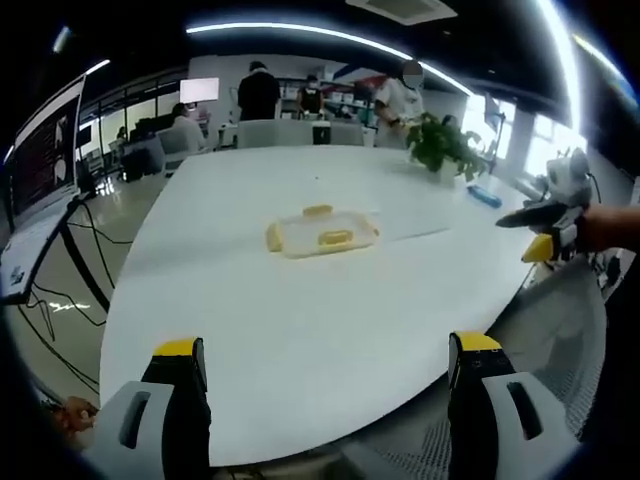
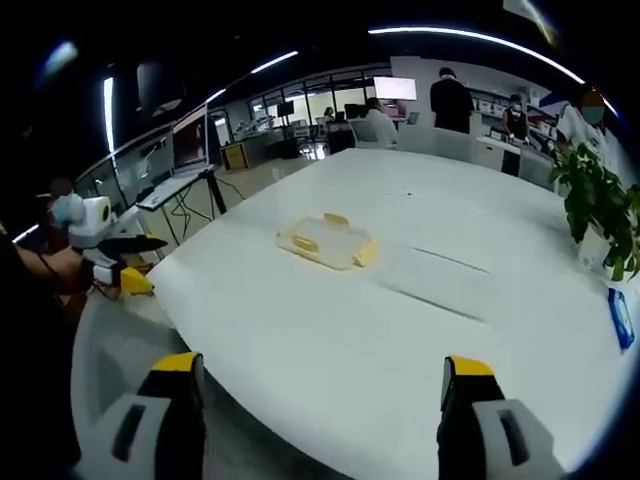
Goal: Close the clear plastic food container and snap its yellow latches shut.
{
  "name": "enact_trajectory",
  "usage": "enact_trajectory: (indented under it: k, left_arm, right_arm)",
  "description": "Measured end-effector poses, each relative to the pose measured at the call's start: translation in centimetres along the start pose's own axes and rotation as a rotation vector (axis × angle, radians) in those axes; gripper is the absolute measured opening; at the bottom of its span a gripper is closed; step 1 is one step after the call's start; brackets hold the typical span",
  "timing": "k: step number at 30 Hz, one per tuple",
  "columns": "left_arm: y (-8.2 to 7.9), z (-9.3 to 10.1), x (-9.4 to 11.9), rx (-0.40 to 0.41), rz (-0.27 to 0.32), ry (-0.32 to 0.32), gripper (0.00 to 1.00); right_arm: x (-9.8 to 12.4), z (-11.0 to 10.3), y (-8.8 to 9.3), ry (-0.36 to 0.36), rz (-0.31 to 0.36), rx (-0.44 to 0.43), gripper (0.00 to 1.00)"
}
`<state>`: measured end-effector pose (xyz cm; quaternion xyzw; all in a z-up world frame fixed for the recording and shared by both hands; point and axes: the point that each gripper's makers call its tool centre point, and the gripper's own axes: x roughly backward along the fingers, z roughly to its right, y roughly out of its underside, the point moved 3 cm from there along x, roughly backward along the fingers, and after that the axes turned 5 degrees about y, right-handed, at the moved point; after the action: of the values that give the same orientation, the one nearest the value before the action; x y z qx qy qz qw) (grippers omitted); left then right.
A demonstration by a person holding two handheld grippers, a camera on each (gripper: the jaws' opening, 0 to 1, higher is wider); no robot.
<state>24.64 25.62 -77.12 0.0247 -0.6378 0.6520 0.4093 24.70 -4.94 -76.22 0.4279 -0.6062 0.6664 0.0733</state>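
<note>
- The left gripper (image 1: 325, 375) has its two yellow-tipped jaws spread wide with nothing between them, low over the near edge of the white table (image 1: 300, 320).
- The right gripper (image 2: 318, 390) likewise has its jaws set far apart and holds nothing, hovering at the table's near edge.
- In the left gripper view, the right gripper (image 1: 548, 225) comes in from the right, off the table's edge, held by a hand (image 1: 605, 225).
- In the right gripper view, the left gripper (image 2: 110, 255) shows at the left, beside the table.
- The clear plastic food container (image 1: 320, 232) lies flat near the middle of the table, well apart from both grippers; its yellow latches (image 1: 273, 237) show at its sides.
- A potted plant (image 1: 445, 145) stands toward the far right of the table, with a blue object (image 1: 484, 196) near it.
- People (image 1: 258, 92) stand beyond the far end; a monitor (image 1: 45, 150) sits at the left.
</note>
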Motion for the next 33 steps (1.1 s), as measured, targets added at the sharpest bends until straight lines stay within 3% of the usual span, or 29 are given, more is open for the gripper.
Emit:
enact_trajectory:
  k: [3,9,20,23,26,33]
  left_arm:
    - [-0.5,0.1,0.2,0.040,0.019,0.026,0.99]
    - [-1.3,-0.1,0.0,0.019,0.047,0.052,0.99]
    - [-1.6,-1.1,0.2,-0.001,0.063,0.049,0.99]
    - [-1.2,-2.1,-0.1,0.006,0.065,0.029,0.99]
    - [-0.8,-2.9,-0.4,0.025,0.043,0.016,0.99]
    - [-1.4,-4.3,-1.5,0.015,0.035,-0.002,0.99]
  right_arm:
    - [-0.3,-0.6,-0.2,0.007,0.007,-0.010,1.00]
    - [-1.0,-1.7,-0.4,0.019,0.001,-0.004,1.00]
    - [-0.9,-1.0,-2.1,0.072,-0.011,0.050,1.00]
    - [-1.6,-0.8,-2.8,0.035,0.022,0.040,1.00]
    - [-2.6,-0.7,-2.4,0.020,-0.008,0.079,1.00]
    - [-4.5,-0.9,-2.7,-0.025,-0.009,0.098,1.00]
